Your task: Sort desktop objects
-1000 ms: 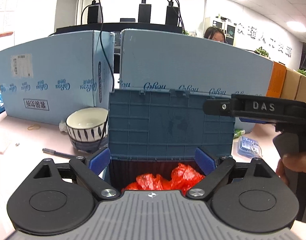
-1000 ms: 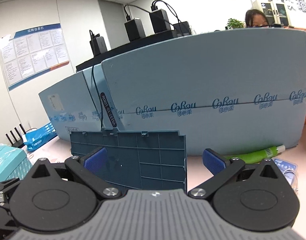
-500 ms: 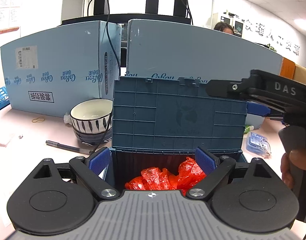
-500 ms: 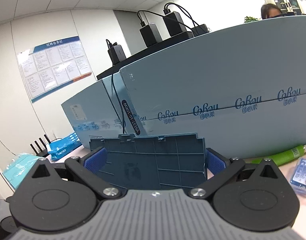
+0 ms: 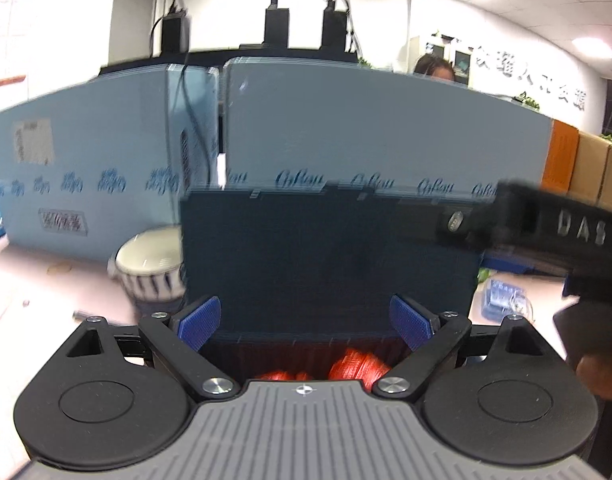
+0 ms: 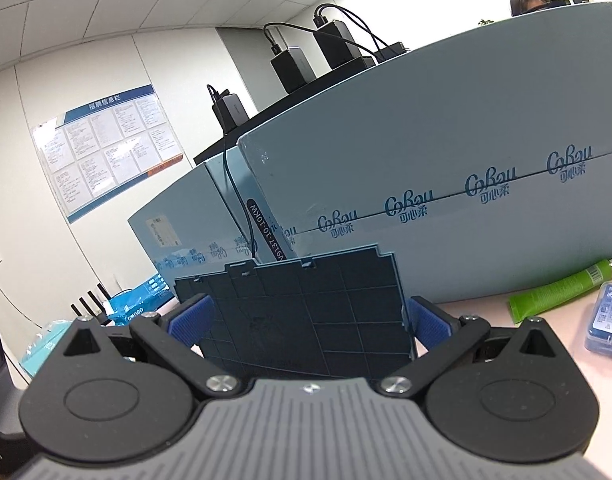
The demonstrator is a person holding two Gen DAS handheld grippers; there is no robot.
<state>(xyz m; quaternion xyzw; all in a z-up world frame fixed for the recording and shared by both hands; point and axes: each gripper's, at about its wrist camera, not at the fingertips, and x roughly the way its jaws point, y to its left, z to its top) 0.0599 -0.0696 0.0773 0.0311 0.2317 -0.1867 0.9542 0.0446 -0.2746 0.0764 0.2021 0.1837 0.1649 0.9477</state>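
A dark blue storage box [image 5: 329, 264] stands right in front of me with its ribbed lid [image 6: 306, 312] raised upright. A red plastic bag [image 5: 357, 364] lies inside it. My left gripper [image 5: 304, 322] hovers open over the box's near edge, with nothing between its blue pads. My right gripper [image 5: 445, 220] reaches in from the right across the lid's upper right corner. In the right wrist view that right gripper [image 6: 309, 322] is open wide and the lid fills the space between its fingers. I cannot tell whether it touches the lid. The left wrist view is blurred.
Tall light blue cartons [image 5: 365, 140] wall off the back of the pink desk. A striped bowl [image 5: 154, 268] stands left of the box. A green tube [image 6: 561, 300] and a small blue case [image 6: 609, 324] lie to the right. A person sits behind the cartons.
The right wrist view has rolled, and the lid has come from its left side to the middle, between the fingers. Less of the red bag shows in the left view.
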